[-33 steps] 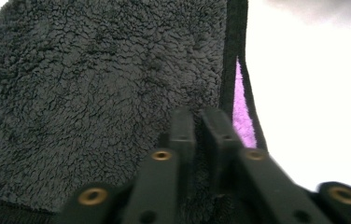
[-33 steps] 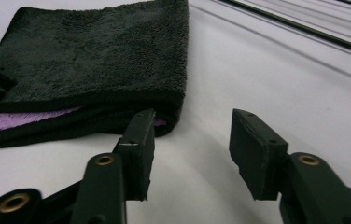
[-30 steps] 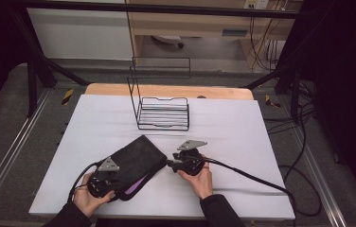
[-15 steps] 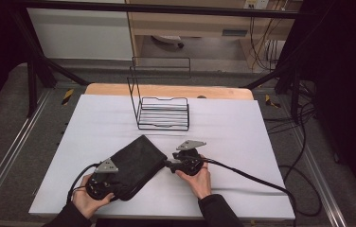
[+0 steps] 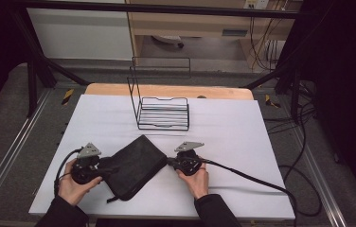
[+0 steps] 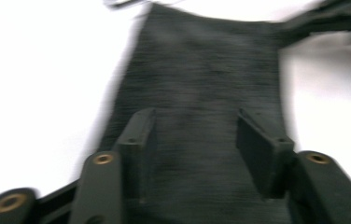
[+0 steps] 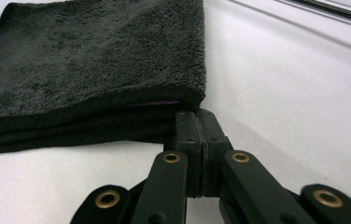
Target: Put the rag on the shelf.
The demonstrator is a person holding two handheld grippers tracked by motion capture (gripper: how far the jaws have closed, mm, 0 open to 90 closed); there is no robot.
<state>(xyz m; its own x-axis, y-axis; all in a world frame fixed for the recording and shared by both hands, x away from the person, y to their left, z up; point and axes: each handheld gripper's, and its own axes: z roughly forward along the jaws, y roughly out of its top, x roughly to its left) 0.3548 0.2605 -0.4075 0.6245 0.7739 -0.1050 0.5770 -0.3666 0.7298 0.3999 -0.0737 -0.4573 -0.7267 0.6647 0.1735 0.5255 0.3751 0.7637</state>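
Towel (image 5: 132,165) near tabletop's (image 5: 242,127) front edge; left gripper (image 6: 197,140) jaws apart over it, right gripper (image 7: 197,135) jaws together w/ tips touching its corner.

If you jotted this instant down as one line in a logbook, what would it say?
left tool: open over folded dark towel | right tool: shut at towel's corner edge | wire rack: behind, apart | table: white

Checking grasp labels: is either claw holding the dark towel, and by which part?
The right claw is shut at the folded towel's corner edge; whether it pinches cloth can't be told. The left claw is open over the towel, holding nothing.
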